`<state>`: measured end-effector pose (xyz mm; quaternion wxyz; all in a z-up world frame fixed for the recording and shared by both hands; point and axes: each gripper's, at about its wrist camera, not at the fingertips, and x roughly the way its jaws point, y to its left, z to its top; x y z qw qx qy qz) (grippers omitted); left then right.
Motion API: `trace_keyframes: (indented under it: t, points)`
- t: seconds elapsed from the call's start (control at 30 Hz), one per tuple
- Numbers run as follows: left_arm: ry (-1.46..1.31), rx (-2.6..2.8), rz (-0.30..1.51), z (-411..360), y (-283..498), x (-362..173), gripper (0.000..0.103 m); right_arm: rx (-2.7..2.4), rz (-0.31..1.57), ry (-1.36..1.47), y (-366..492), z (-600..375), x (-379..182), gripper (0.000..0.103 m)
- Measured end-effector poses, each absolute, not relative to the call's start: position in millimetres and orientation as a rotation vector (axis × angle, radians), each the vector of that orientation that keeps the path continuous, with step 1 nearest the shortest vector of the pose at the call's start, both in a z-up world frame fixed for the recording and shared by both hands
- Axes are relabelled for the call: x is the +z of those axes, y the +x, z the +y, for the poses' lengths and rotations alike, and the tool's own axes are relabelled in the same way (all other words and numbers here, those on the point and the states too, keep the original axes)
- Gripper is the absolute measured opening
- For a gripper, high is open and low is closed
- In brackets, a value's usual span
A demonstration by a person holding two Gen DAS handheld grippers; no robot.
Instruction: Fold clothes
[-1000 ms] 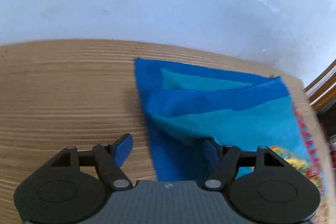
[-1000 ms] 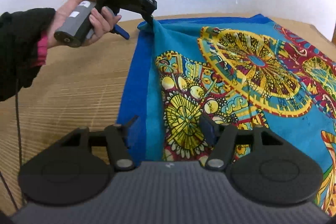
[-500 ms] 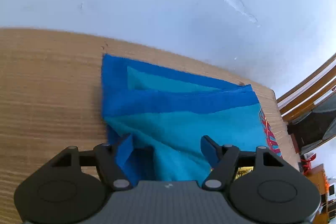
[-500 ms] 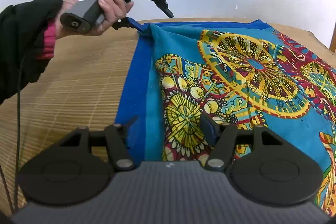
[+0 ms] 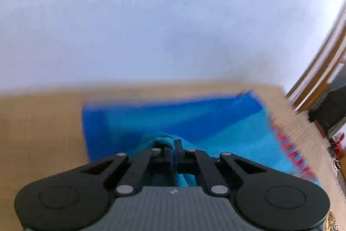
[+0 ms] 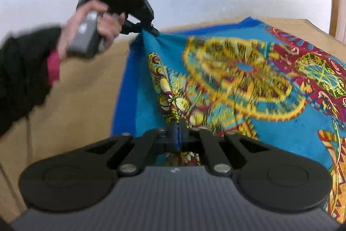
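- Two grippers, both clenched on one cloth: left gripper (image 5: 174, 152) pinches a bunched turquoise fold at the far left corner; right gripper (image 6: 179, 135) pinches the near left edge.
- Printed cloth (image 6: 248, 79), blue-bordered with yellow and red wheel motifs, lies spread on the bamboo-mat table (image 6: 82, 101); its left edge is lifted, tented between the pinches.
- Judged thin, light, limp: puckers at each pinch, sags between.
- Best held at corners or hem; keep the edge taut or the fold skews.
- Left hand (image 6: 90, 29) grips its handle.
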<state>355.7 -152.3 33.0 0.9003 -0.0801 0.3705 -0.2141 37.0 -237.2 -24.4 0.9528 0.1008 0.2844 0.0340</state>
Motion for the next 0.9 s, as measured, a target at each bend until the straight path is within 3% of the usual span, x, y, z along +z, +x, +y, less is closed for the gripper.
trace_keyframes:
  t: [0.13,0.37,0.67,0.73,0.8,0.9]
  points:
    - [-0.063,-0.401,0.672,-156.8,359.4,45.2,0.001,0.19,0.512,0.231,44.8,-225.5,0.4,0.004]
    - [0.056,-0.203,0.664,-128.9,372.6,-9.7,0.003,0.342,0.659,0.279,67.2,-193.9,-39.5,0.004]
    - [0.083,-0.154,0.681,-111.0,381.4,-18.3,0.009,0.341,0.69,0.325,71.3,-189.9,-51.3,0.005]
    - [0.102,-0.185,0.68,-110.8,368.7,-11.1,0.024,0.309,0.714,0.336,70.8,-192.6,-41.4,0.013]
    - [0.132,-0.211,0.664,-102.8,347.5,1.3,0.051,0.28,0.724,0.353,68.3,-198.9,-30.7,0.035]
    - [0.168,-0.278,0.662,-110.1,304.9,16.0,0.056,0.258,0.7,0.395,35.9,-211.7,-10.8,0.045]
